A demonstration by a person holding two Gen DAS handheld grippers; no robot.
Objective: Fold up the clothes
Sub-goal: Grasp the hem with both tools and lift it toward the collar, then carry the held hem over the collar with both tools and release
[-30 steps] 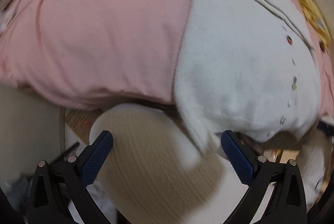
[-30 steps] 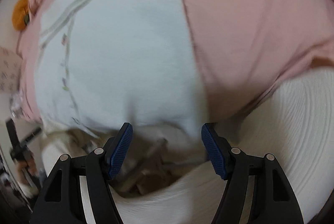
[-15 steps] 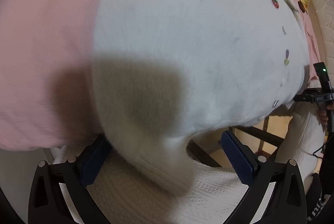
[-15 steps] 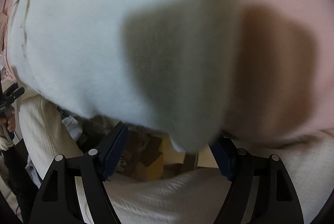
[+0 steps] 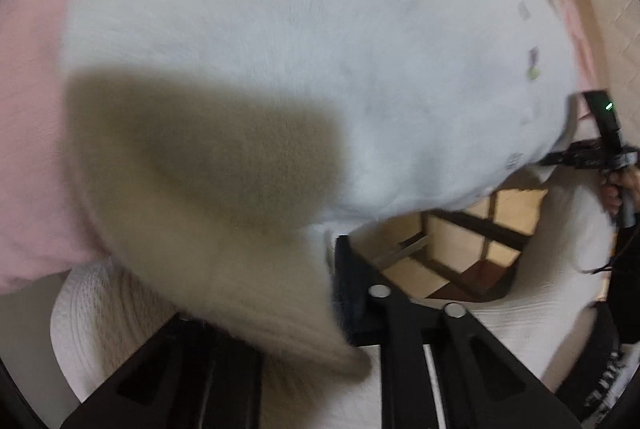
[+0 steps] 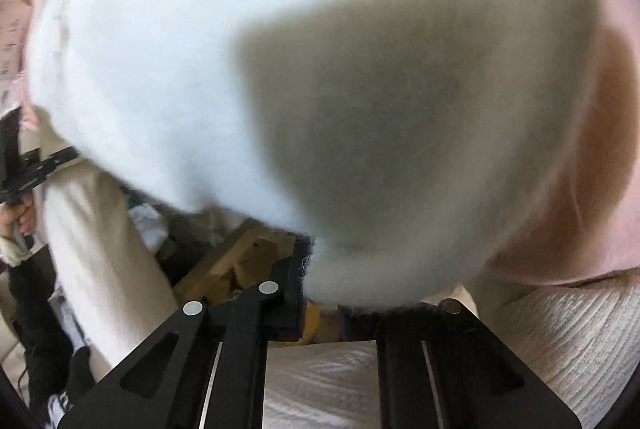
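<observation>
The white cardigan (image 5: 320, 41) lies spread on the pink bedcover (image 5: 28, 109), its near hem hanging over the edge toward me, and that hem is where I have both tools. Nearest the lens, my left gripper (image 5: 304, 293) has just been closing and now pinches one bottom corner of the knit, the fabric bunched between its jaws; my right gripper (image 6: 320, 281) has likewise just been closing and is clamped on the other bottom corner. Beyond the jaws the body of the garment looks flat and unfolded, with small coloured buttons (image 5: 532, 57) running up the placket toward the far end. So I judge only the grasp is done: no fold is made yet, and lifting the hem toward the collar is still to come.
</observation>
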